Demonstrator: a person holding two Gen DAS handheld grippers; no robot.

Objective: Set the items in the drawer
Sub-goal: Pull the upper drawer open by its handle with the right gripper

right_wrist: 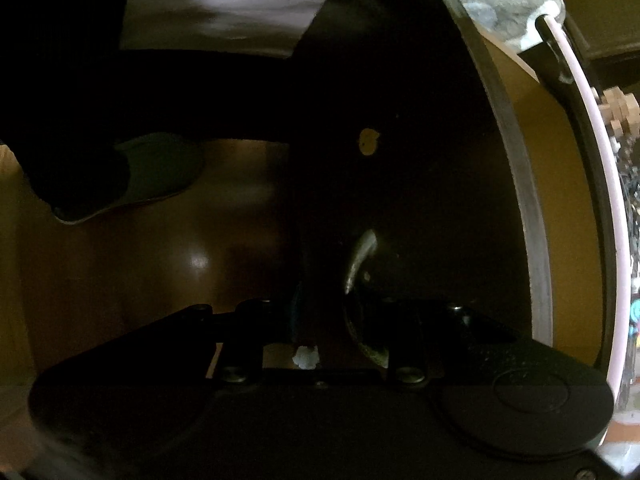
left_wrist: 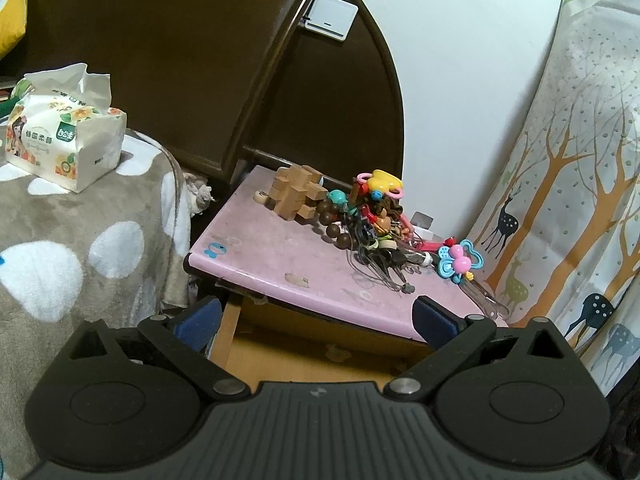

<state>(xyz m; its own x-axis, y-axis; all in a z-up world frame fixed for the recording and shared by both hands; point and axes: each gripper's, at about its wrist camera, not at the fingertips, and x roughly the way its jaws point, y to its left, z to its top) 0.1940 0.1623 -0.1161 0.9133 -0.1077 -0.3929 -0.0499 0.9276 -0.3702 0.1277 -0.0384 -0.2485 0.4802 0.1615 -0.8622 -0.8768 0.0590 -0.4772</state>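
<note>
In the left wrist view a pink nightstand top (left_wrist: 280, 248) carries a wooden block puzzle (left_wrist: 298, 194), brown beads (left_wrist: 334, 224), a tangle of keys and small toys (left_wrist: 380, 224) and a blue-pink teether (left_wrist: 460, 260). Below its front edge the drawer (left_wrist: 304, 344) stands pulled out, brown inside. My left gripper (left_wrist: 318, 320) is open and empty in front of the drawer. In the dark right wrist view my right gripper (right_wrist: 324, 308) is closed around the dark drawer front (right_wrist: 380, 160) beside its metal handle (right_wrist: 360, 258). The drawer's inside (right_wrist: 556, 168) shows at right.
A bed with a grey spotted blanket (left_wrist: 80, 248) and a tissue pack (left_wrist: 64, 140) lies at left. A dark headboard (left_wrist: 180, 60) stands behind. A curtain with a tree-and-deer print (left_wrist: 572, 160) hangs at right, close to the nightstand.
</note>
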